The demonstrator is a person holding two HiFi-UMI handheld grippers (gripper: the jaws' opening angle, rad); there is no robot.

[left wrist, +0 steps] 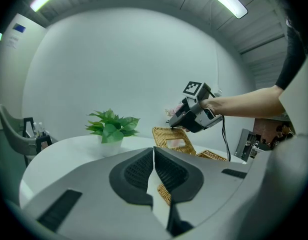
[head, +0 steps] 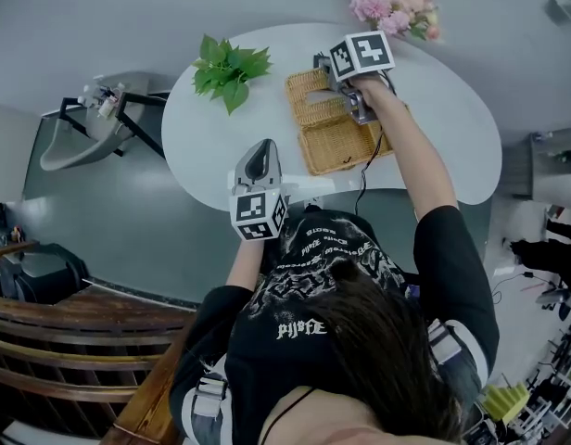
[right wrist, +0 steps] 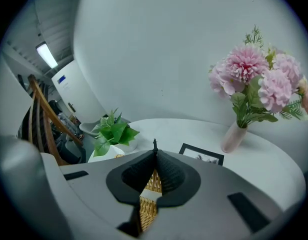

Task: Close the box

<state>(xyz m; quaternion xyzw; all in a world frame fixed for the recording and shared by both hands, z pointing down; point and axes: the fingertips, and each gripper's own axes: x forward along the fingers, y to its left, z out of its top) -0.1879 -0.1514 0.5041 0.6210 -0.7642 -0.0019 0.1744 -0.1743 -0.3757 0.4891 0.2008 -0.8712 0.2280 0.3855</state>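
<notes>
**Lid held by its rim; box not yet closed**

Hazard: the right tool [head: 321, 64] holds the wicker lid [head: 309, 100] only by a narrow strip of its woven rim, so in my judgement the lid may slip or twist between the pads as it swings over, and land skewed on the box base [head: 339, 146] just below the tool; too hard a pull could drag the light base across the table [head: 434, 109], since nothing steadies it; the left tool [head: 259, 153] sits well apart, near the table's edge. Tool state: the right tool's jaws stand nearly together, clamped on the lid's rim, the lid tilted up beside the base; the left tool's jaws meet at the tips, holding nothing and touching nothing visible.
</notes>
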